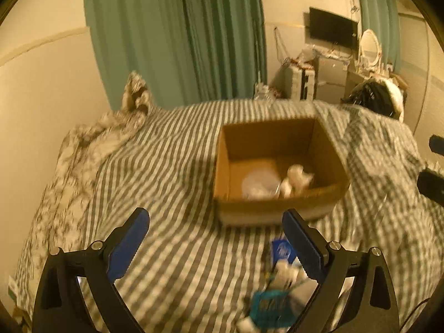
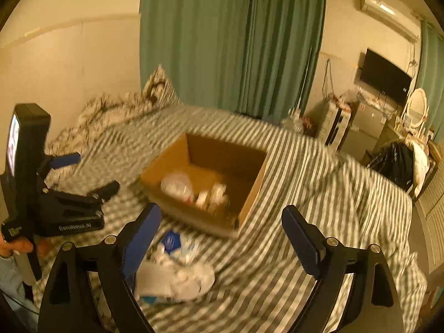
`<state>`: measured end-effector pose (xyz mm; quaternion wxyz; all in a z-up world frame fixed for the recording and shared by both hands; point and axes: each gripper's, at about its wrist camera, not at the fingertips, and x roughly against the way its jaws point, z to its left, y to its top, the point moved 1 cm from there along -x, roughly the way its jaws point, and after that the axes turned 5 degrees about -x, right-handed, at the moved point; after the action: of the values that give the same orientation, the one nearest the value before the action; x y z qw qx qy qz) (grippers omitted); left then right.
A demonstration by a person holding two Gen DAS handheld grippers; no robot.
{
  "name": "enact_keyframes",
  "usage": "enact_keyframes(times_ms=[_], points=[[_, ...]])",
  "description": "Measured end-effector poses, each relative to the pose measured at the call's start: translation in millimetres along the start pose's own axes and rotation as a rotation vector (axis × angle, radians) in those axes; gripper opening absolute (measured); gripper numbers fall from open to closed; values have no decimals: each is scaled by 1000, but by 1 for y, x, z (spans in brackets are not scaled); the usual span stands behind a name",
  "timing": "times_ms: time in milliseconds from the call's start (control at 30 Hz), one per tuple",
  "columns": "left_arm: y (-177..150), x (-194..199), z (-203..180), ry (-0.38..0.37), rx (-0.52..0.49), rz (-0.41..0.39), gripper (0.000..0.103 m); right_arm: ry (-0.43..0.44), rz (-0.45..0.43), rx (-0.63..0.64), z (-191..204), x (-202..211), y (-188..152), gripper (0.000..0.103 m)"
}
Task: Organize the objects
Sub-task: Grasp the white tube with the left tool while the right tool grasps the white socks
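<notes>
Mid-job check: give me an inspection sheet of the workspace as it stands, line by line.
Surface: bed with striped sheet, rumpled at the right.
Job's things: open cardboard box on the bed, holding a few pale items, too blurred to name; loose pile of packets in front of it, outside the box.
Clutter: patterned blanket bunched by the wall.
Grippers: left gripper open, empty, above the sheet; right gripper open, empty, above the pile.
Cables: wires hanging beside the wall TV.
Surroundings: green curtain, oval mirror, black bag.
</notes>
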<state>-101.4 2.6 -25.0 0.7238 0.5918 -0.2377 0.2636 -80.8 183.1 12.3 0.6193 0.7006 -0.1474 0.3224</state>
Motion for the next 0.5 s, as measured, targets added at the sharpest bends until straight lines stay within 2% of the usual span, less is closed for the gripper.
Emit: enact_keyframes(times_ms=[267, 367, 500], points=[[-80, -24, -10, -3, 43, 162, 99, 30, 191, -55, 7, -52, -70, 89], [-104, -31, -17, -49, 60, 226, 93, 45, 221, -77, 8, -64, -84, 89], [-123, -30, -33, -53, -1, 253, 89, 45, 245, -90, 8, -74, -89, 89]])
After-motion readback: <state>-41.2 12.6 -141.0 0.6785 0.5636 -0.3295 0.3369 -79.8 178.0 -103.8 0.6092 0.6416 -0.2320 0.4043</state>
